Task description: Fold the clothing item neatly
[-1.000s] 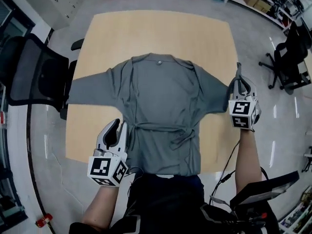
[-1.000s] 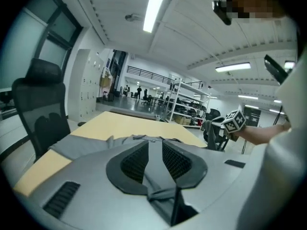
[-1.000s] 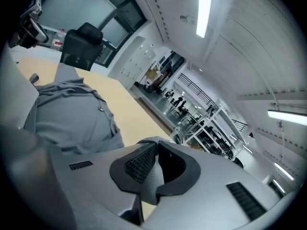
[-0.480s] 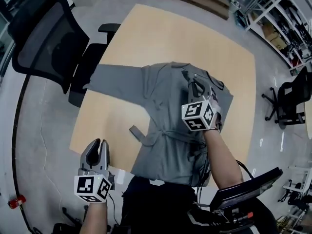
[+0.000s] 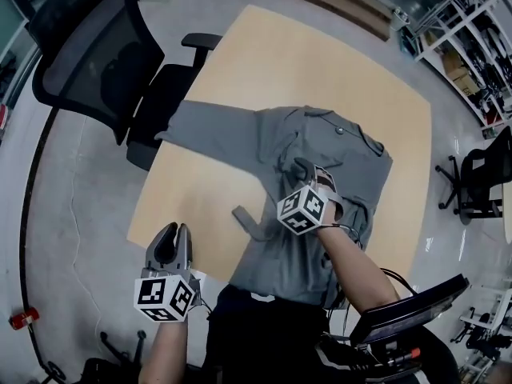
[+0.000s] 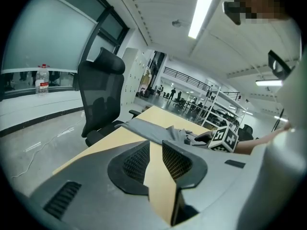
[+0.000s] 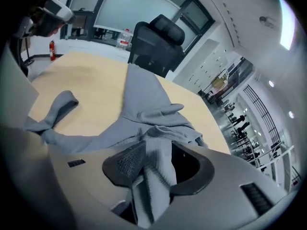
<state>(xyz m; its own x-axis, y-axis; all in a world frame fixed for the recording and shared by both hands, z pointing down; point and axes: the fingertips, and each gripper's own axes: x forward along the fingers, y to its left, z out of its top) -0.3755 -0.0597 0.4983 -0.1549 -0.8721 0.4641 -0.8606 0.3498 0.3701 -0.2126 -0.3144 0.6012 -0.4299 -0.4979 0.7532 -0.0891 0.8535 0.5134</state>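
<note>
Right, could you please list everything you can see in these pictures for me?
table: one, light wood, centre.
shirt: one, grey, on the table, one sleeve folded over its body, the other stretched towards the nearer chair.
office chairs: two, black, one left of the table, another far right.
shelves: several, pale, top right.
bottle: one, clear, red cap, on the window sill.
fire extinguisher: one, red, on the floor, lower left.
left gripper: grey, jaws slightly apart, empty, by the table's near edge.
right gripper: grey, over the shirt, jaws just opening, cloth between them.
</note>
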